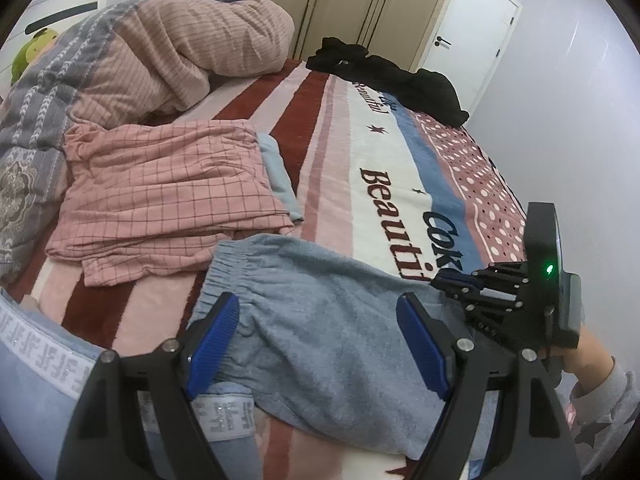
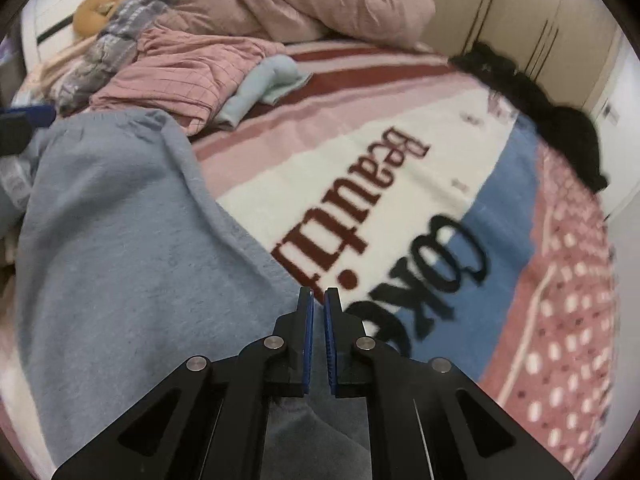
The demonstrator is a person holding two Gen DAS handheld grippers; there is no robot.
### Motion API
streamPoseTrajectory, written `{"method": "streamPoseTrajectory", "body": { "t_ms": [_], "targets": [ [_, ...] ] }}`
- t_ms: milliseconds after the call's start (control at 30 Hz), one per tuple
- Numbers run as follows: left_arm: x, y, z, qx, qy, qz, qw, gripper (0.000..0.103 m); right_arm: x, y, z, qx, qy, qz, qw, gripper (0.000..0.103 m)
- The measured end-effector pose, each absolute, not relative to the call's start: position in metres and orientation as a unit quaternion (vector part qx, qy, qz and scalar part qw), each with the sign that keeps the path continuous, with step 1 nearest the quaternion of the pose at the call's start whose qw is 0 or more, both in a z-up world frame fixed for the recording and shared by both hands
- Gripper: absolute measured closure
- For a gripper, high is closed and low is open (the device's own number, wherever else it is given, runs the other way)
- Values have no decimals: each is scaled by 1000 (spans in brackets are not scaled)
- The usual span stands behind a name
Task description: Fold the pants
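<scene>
Grey-blue pants (image 1: pixel 340 292) lie flat on the striped bedspread (image 1: pixel 384 148), with the elastic waistband toward the left. My left gripper (image 1: pixel 320 344) hovers open over the waistband end, its blue pads (image 1: pixel 216 340) wide apart and gripping nothing. My right gripper (image 1: pixel 436 280), held by a hand in a grey sleeve, reaches in from the right to the pants' far edge. In the right wrist view the right gripper (image 2: pixel 319 294) is shut, its pads together right at the edge of the pants (image 2: pixel 120 240), which appears pinched between them. The tip of the left gripper's finger (image 2: pixel 28 116) shows at the far left.
Folded pink checked clothes (image 1: pixel 168 200) and a light blue piece (image 1: pixel 280 176) lie beyond the pants. A bunched quilt (image 1: pixel 160 48) fills the back left. A black garment (image 1: pixel 400 76) sits at the bed's far edge. Wardrobe doors and a white door (image 1: pixel 472 28) stand behind.
</scene>
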State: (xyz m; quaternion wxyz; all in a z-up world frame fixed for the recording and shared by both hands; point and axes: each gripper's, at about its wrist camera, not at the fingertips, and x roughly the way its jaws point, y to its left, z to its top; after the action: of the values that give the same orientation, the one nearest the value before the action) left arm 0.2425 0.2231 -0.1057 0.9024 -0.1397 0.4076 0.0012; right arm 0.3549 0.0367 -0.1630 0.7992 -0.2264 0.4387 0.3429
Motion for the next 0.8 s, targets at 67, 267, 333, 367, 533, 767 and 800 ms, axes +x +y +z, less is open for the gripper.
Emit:
{"method": "streamPoseTrajectory", "body": {
  "t_ms": [67,267,333,367,533,767,800],
  "targets": [
    [243,225,-106,-143,407,1,902,25,358,30,-158,-203,445,348,800,100],
    [243,218,-106,-135,409,-7,903,25,357,7,-145,-136,466,422,766,55],
    [242,215,-105,-132,408,-11,903,25,351,11,-152,-155,476,421,756,55],
    [241,213,-105,-131,407,-13,904,25,347,16,-158,-169,483,420,749,55],
    [242,212,-104,-129,407,-16,904,25,319,23,-158,-217,471,438,735,77],
    [240,212,-103,-133,404,-18,905,25,294,17,-150,-277,431,397,761,100],
    [240,212,-103,-132,404,-19,905,25,295,18,-147,-280,420,382,774,101]
  ]
}}
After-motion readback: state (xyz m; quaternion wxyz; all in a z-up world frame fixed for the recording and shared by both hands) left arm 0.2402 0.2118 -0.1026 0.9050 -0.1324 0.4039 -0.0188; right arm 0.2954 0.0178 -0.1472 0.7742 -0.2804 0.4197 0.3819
